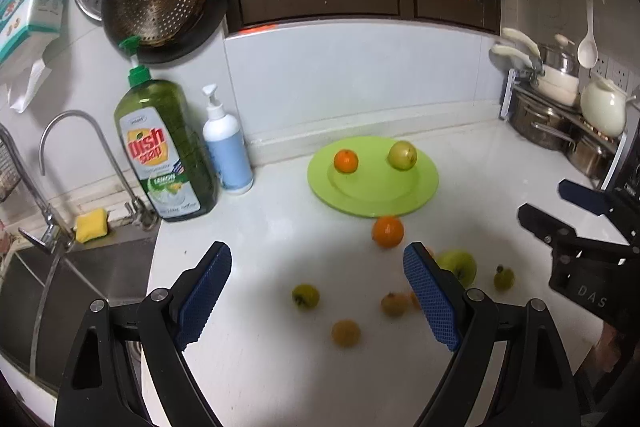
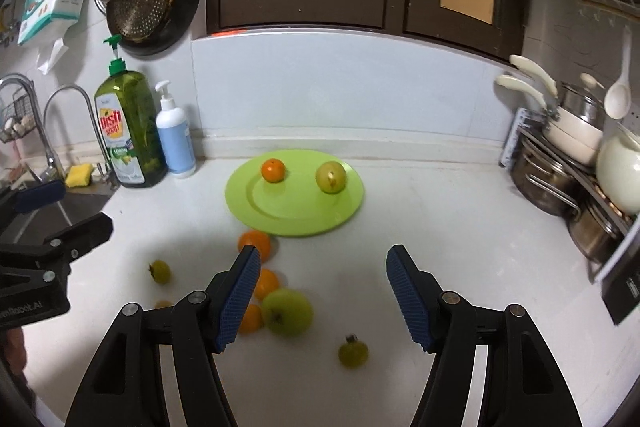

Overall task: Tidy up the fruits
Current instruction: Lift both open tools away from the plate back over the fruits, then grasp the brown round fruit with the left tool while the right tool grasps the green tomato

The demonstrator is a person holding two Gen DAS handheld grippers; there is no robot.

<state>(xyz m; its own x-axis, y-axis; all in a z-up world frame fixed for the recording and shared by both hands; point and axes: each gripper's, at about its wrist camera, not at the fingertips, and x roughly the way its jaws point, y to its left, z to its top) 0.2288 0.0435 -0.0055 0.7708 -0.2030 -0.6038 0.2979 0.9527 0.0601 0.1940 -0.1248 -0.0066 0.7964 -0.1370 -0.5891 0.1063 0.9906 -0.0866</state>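
Observation:
A lime green plate (image 1: pixel 372 201) (image 2: pixel 294 217) lies on the white counter with a small orange (image 1: pixel 346 161) (image 2: pixel 273 170) and a green-yellow fruit (image 1: pixel 402 155) (image 2: pixel 331 177) on it. In front of it lie loose fruits: an orange (image 1: pixel 387 231) (image 2: pixel 256 241), a green apple (image 1: pixel 460 265) (image 2: pixel 287 311), several small yellow-green and orange fruits (image 1: pixel 305 296) (image 2: pixel 353 351). My left gripper (image 1: pixel 318 283) is open and empty above them. My right gripper (image 2: pixel 323 287) is open and empty, also in the left wrist view (image 1: pixel 560 211).
A dish soap bottle (image 1: pixel 168 151) and a white pump bottle (image 1: pixel 227 147) stand at the back left by the sink (image 1: pixel 80 267) and tap. Pots and a white teapot (image 1: pixel 604 107) fill a rack at the right. Pans hang on the wall.

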